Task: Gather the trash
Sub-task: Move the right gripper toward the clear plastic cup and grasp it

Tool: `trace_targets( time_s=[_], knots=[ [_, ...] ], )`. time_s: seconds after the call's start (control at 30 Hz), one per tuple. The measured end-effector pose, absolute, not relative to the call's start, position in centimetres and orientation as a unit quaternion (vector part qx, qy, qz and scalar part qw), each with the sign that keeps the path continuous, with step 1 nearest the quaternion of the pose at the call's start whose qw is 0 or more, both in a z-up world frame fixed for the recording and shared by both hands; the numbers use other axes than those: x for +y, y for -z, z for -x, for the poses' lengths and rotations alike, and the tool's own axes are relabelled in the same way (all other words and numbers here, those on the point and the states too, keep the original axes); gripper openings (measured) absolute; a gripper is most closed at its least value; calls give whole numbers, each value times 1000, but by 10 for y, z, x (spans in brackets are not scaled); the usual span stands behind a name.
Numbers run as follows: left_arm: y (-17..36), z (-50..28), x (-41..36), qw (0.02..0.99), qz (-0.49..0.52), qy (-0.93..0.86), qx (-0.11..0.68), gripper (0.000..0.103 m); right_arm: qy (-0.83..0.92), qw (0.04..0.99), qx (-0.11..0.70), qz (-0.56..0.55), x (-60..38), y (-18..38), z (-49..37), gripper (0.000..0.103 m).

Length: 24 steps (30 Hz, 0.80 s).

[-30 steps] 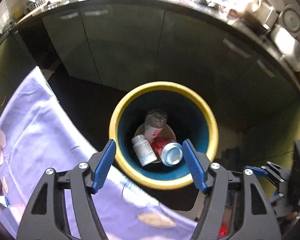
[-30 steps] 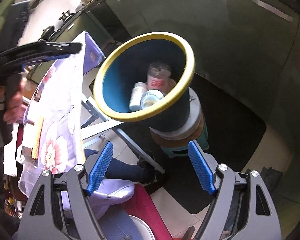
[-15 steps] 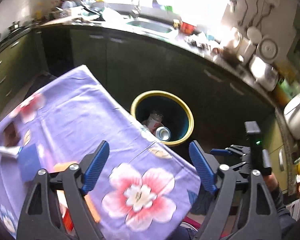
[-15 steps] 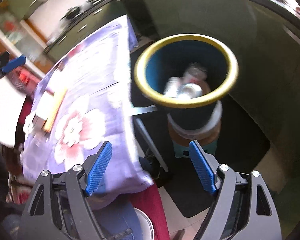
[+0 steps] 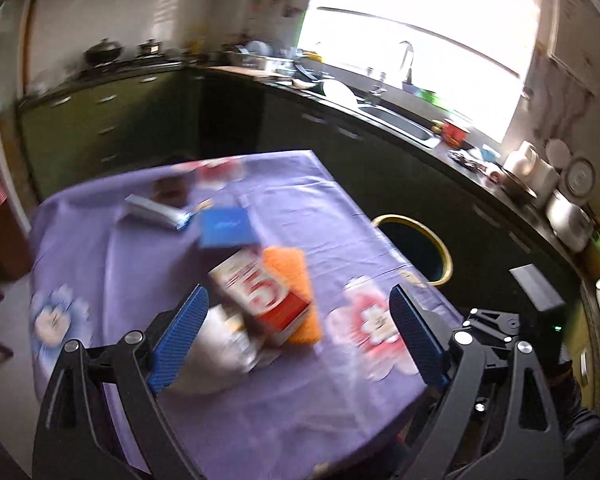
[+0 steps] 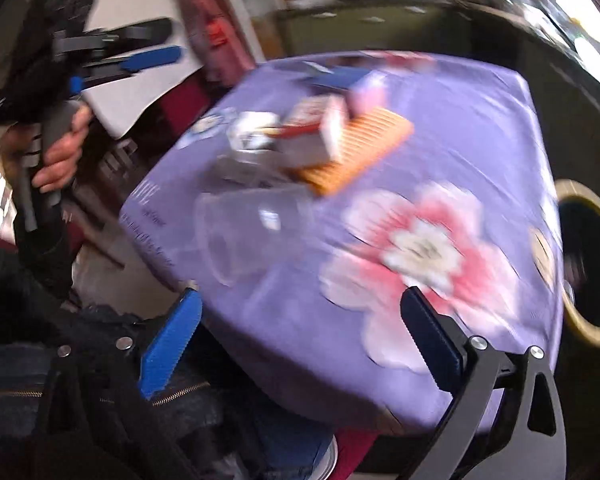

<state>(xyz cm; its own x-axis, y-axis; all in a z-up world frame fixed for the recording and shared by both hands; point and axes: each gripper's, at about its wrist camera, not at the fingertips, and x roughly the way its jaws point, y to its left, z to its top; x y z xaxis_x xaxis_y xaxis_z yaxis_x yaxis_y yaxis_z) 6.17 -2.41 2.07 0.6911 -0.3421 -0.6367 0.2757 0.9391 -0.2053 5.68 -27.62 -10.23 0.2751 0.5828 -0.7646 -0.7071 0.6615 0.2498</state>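
Both grippers over the worktop, jaws opening and empty.

We hold the left gripper (image 5: 296,336) above the purple floral cloth (image 5: 148,272) of the worktop, its jaws opening with nothing clamped; a red and white carton (image 5: 260,294) lies on an orange sponge (image 5: 290,280) between and beyond them, a crumpled white wrapper (image 5: 216,354) at seven o'clock of the carton, a blue card (image 5: 226,227) and a grey tube (image 5: 156,212) toward eleven. The yellow-rimmed bin (image 5: 420,252) stands off the cloth's edge at three o'clock. Our right gripper (image 6: 300,344) also opens on nothing, a clear plastic cup (image 6: 240,232) lying on its side ahead; everything is motion-blurred.
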Motion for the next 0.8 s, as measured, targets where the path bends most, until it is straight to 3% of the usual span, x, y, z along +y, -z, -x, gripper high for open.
trace_targets(
  time_s=[0.6, 0.63, 0.67, 0.8],
  knots=[
    [22, -38, 34, 906, 125, 138, 380, 87, -452, 760, 447, 135, -199, 135, -92, 98],
    [23, -38, 34, 906, 125, 139, 381, 87, -454, 759, 447, 133, -199, 135, -92, 94],
    [23, -39, 34, 905, 126, 139, 381, 87, -454, 760, 447, 131, -199, 135, -91, 82],
    [24, -41, 31, 904, 122, 142, 385, 87, -445, 771, 440, 119, -207, 127, -89, 82]
  ],
)
